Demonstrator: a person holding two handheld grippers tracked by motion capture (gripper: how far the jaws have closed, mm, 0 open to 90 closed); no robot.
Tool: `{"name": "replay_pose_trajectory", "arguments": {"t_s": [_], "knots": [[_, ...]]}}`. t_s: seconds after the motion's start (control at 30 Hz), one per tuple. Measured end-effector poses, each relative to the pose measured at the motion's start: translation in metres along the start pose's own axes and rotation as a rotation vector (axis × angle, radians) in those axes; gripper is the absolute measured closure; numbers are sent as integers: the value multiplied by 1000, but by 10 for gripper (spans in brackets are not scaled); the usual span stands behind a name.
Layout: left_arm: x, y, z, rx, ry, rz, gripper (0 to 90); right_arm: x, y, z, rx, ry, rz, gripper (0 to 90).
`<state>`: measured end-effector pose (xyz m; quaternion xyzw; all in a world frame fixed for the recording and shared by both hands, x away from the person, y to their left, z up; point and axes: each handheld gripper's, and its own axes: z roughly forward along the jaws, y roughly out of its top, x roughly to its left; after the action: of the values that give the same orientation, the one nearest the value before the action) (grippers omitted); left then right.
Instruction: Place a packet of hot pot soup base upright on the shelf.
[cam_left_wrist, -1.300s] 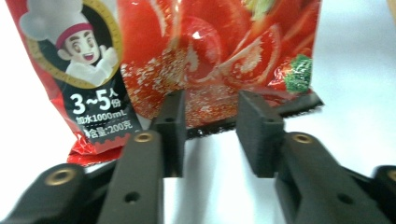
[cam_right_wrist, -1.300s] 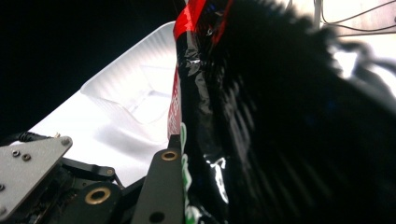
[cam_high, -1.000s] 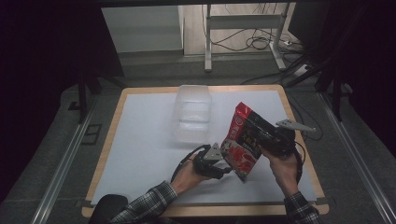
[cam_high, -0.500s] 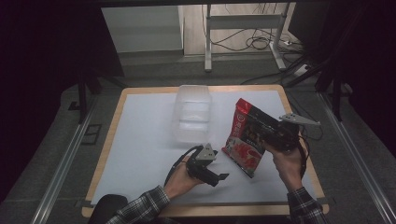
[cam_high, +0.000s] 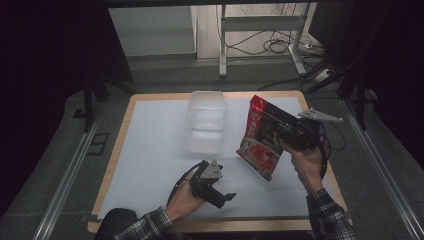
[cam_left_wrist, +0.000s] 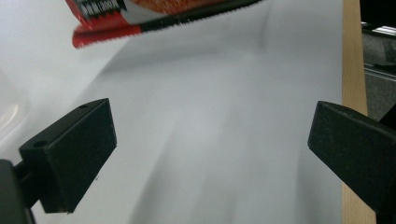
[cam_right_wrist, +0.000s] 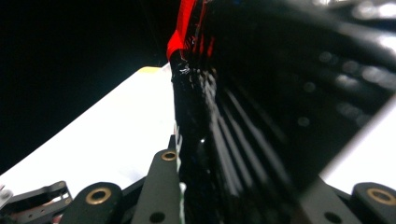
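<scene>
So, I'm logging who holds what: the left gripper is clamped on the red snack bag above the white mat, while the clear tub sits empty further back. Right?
Not quite: the right gripper is clamped on the red snack bag, as the high view shows. The left gripper has just been opening, and the left gripper view shows nothing between its jaws. The bag does hang above the white mat, and the clear tub sits empty further back.

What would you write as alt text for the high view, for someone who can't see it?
A person's right gripper holds a red snack bag up above a white-topped table, while the left gripper, jaws open and empty, hovers low near the front edge. A clear plastic container sits on the table behind the left gripper, apart from the bag.
</scene>
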<state>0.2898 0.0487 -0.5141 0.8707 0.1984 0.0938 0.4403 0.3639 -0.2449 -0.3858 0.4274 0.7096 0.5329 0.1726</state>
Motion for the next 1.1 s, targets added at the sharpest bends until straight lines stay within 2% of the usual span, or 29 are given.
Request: {"name": "replay_pose_trajectory", "arguments": {"t_s": [0.3, 0.63, 0.87, 1.1], "knots": [[0, -9, -13, -14, 20, -25, 0, -1, 18, 9, -11, 8, -16, 756], [-3, -19, -24, -12, 19, -51, 0, -5, 39, 20, -28, -1, -39, 756], [-5, -26, -34, -9, 23, -64, 0, -9, 53, 36, -52, 8, -40, 756], [-7, -32, -40, 2, 31, -64, 0, -7, 69, 53, -67, 16, -57, 756]]}}
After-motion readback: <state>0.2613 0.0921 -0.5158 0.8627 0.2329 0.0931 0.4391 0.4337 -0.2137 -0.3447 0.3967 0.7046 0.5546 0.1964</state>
